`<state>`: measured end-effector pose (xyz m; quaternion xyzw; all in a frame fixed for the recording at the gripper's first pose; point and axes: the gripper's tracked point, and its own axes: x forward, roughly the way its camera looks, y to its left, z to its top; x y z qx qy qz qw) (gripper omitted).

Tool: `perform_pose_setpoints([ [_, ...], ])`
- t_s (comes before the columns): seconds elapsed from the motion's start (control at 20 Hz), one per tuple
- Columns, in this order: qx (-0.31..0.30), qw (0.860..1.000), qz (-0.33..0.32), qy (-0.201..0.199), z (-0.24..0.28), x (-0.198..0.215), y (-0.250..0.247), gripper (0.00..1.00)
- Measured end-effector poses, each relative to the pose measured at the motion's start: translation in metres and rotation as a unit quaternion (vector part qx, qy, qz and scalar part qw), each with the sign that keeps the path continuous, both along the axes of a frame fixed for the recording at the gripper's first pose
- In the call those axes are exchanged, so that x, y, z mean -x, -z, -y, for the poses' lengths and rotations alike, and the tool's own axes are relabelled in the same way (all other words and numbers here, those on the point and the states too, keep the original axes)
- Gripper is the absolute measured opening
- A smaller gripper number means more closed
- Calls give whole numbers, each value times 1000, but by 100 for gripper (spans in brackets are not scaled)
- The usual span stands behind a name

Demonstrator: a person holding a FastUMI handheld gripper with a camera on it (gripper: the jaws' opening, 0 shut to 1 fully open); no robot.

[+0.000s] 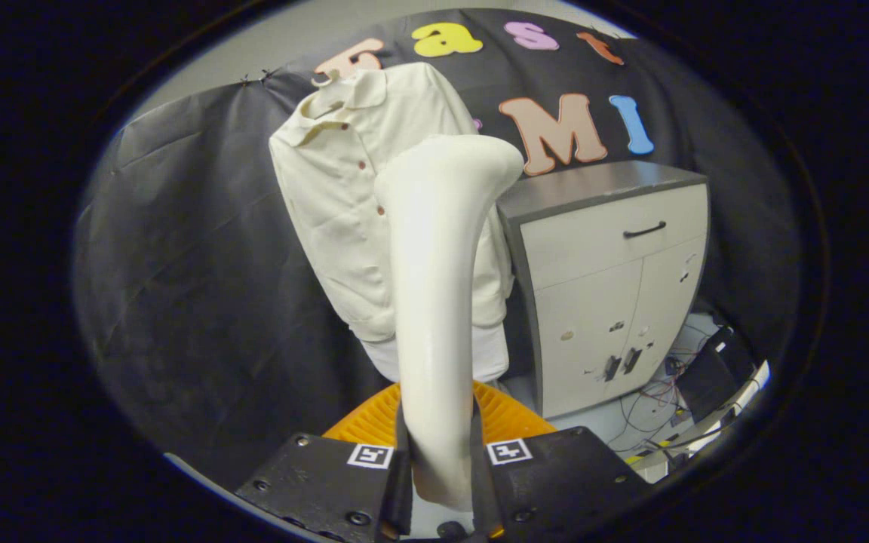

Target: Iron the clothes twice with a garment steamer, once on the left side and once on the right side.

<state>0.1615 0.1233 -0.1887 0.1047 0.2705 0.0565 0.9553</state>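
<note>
A cream button-up shirt (344,196) hangs on a hanger against the black cloth wall, its white hem low down. The white garment steamer (434,302) stands upright between my fingers, its handle clamped at the bottom and its head (472,162) up in front of the shirt's right half. My gripper (440,460) is shut on the steamer's handle, both fingers pressing its sides. The steamer's body hides the middle strip of the shirt. Whether the head touches the cloth I cannot tell.
A white cabinet (615,294) with a grey top, a drawer and two doors stands right of the shirt. An orange ribbed basket (370,418) sits below the shirt, just ahead of the fingers. Loose cables and a black box (706,373) lie on the floor beyond the cabinet.
</note>
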Motion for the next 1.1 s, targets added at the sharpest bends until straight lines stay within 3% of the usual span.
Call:
perform_pose_setpoints([
  [0.2,25,998,60,-17,4,54,-69,31],
  [0.4,11,994,103,-25,16,74,-117,31],
  [0.8,22,992,116,-43,79,139,-145,31],
  [1.1,6,989,144,-32,123,161,-168,31],
])
